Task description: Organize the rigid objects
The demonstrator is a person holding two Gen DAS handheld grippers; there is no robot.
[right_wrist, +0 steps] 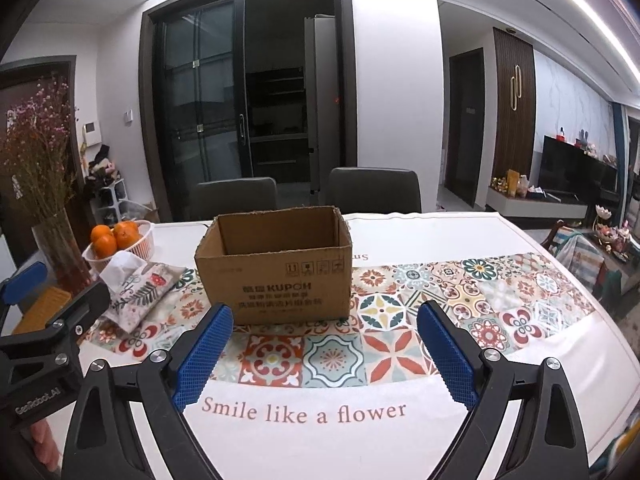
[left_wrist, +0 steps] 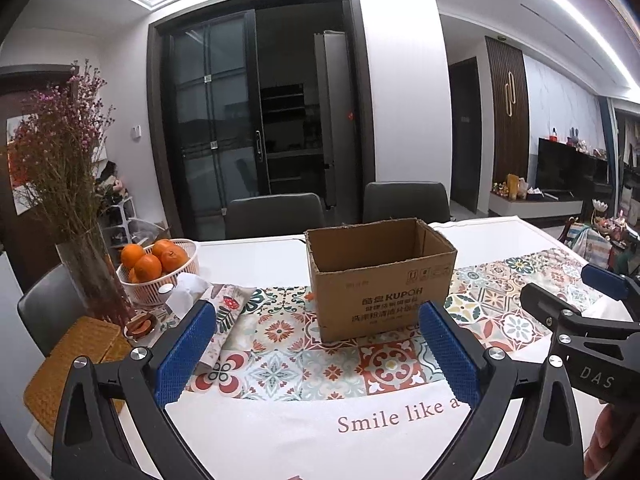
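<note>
Probably the step in hand is an approach to the cardboard box (right_wrist: 276,264), so both tools should come in level and square. The left gripper (left_wrist: 316,354) has its jaws wide and empty. The box (brown, open-topped, its inside hidden from view) stands mid-table on the tiled runner (right_wrist: 440,300). The right gripper (right_wrist: 324,354) is likewise spread wide, holding nothing.

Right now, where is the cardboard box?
The open cardboard box stands upright on the patterned table runner, centre-left in the right wrist view, beyond the open right gripper. The floral tissue pouch lies to its left.
</note>
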